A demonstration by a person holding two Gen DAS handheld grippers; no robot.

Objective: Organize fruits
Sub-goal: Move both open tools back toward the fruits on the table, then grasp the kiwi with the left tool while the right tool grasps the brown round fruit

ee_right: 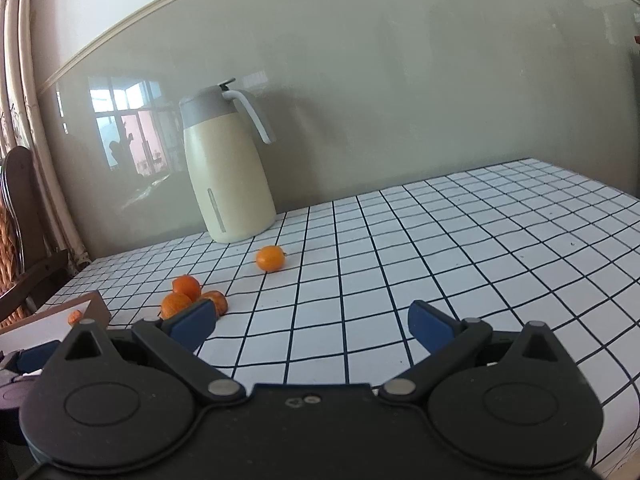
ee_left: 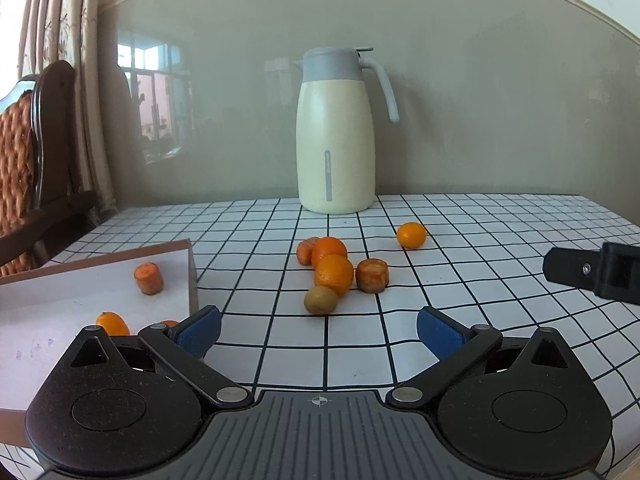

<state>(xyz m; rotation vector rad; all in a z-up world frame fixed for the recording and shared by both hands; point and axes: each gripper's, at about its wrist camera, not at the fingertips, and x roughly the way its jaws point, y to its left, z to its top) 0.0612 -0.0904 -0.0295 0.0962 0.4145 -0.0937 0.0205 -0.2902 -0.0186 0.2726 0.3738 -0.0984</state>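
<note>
both grippers empty: your left gripper [ee_left: 319, 330] has its jaws spread wide, right gripper [ee_right: 312, 326] likewise. the fruit pile [ee_left: 332, 270] sits mid-table on the checked cloth [ee_left: 480, 300], in front of the thermos jug [ee_left: 336, 136]: two oranges touching, a kiwi [ee_left: 321, 299] against the front one, carrot chunks beside them. a lone small orange [ee_left: 411, 235] lies apart to the right. the box [ee_left: 80, 280] at left already holds a carrot piece [ee_left: 149, 278] and a small orange [ee_left: 112, 323]. expect light, firm, round items that'll roll; straddle the kiwi at its widest part and close gently, it likely bruises. its skin is dull brown-green, the oranges glossy.
</note>
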